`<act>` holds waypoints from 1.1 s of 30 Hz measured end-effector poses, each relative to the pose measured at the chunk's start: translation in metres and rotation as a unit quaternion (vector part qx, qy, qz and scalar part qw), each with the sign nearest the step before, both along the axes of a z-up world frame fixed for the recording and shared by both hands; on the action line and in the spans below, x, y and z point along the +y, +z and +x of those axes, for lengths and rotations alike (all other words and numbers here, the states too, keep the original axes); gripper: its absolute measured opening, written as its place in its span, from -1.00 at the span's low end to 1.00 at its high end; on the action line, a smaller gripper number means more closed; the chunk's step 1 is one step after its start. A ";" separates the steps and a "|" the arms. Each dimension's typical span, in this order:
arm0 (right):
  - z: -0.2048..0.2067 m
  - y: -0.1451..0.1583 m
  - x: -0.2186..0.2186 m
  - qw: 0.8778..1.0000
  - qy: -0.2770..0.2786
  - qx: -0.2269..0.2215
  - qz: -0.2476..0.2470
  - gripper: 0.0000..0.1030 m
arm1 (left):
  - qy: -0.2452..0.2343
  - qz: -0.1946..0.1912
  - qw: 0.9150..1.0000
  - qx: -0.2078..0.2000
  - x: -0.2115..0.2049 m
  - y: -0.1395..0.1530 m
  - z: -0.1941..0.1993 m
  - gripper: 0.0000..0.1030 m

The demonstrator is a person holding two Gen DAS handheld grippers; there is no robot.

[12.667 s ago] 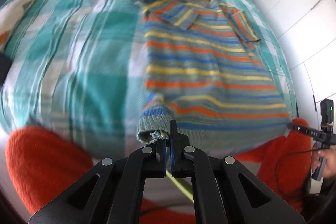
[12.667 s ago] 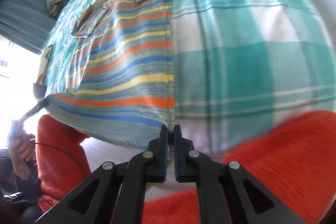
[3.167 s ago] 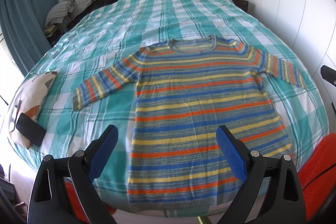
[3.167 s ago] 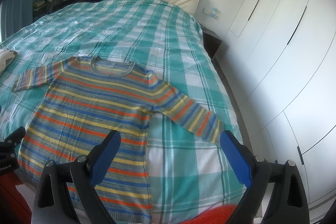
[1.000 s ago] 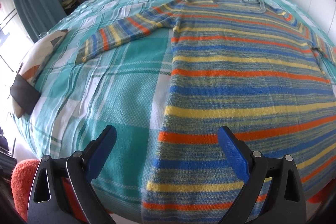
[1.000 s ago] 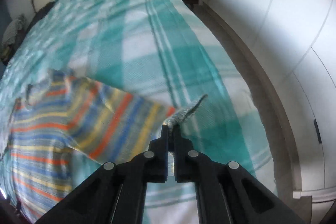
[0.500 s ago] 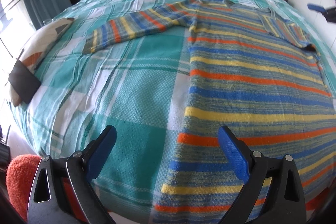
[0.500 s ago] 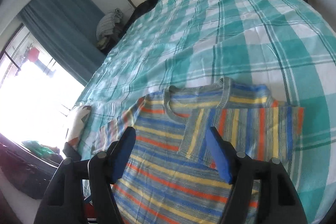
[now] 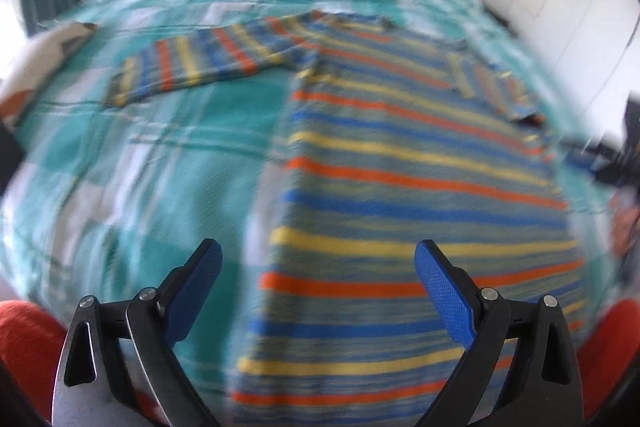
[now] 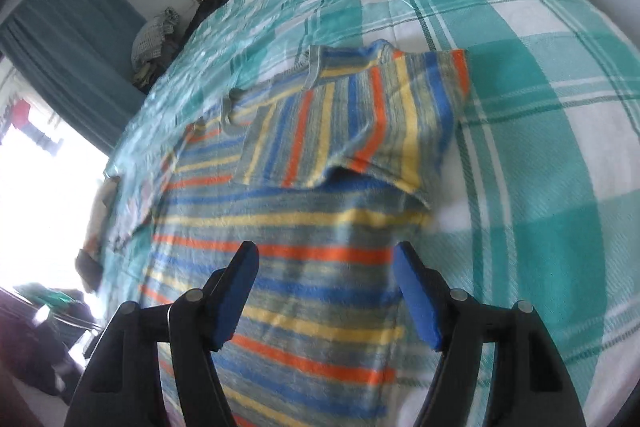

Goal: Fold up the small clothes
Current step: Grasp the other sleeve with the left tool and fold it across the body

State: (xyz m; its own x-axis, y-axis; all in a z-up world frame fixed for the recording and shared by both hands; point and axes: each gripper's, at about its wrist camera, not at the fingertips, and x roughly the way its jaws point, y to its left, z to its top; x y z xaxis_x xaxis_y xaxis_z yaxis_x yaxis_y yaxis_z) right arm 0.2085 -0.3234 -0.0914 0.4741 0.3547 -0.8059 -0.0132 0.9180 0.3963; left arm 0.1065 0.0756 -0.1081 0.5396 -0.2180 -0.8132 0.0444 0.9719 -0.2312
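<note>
no readable writing on the striped sweater [image 10: 304,267] or checked bedspread [image 10: 540,155].

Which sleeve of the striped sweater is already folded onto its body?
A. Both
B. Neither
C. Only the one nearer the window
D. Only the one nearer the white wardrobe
D: the wardrobe-side sleeve lies doubled over the sweater, while the other sleeve lies stretched out on the bedspread.
</note>
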 end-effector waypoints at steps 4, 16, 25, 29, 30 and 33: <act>-0.064 -0.003 0.008 0.993 0.024 -0.029 -0.109 0.36 | -0.065 -0.078 0.995 -0.002 -0.026 0.029 0.055 0.89; -0.111 -0.028 -0.014 0.993 -0.012 -0.032 -0.116 0.36 | -0.097 -0.014 0.991 0.090 -0.164 -0.027 0.251 0.16; -0.105 -0.037 -0.007 0.992 -0.011 -0.026 -0.124 0.43 | -0.068 0.002 0.998 0.013 -0.148 0.000 0.224 -1.00; -0.103 -0.038 -0.006 0.991 -0.011 -0.024 -0.127 0.44 | -0.017 0.029 0.999 0.010 -0.116 0.000 0.219 -1.00; -0.102 -0.039 -0.006 0.991 -0.011 -0.024 -0.127 0.47 | -0.014 0.043 0.999 0.021 -0.113 -0.006 0.221 -0.96; -0.102 -0.041 -0.003 0.990 -0.010 -0.026 -0.135 0.50 | -0.009 0.057 0.996 0.066 -0.113 -0.021 0.226 -0.61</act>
State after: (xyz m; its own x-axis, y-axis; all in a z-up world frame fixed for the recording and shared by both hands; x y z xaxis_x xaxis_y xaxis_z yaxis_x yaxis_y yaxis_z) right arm 0.1065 -0.3260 -0.1320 0.5221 0.1195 -0.8444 -0.0073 0.9907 0.1356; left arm 0.3329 -0.0369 -0.1295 0.4228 -0.1297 -0.8969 0.0389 0.9914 -0.1250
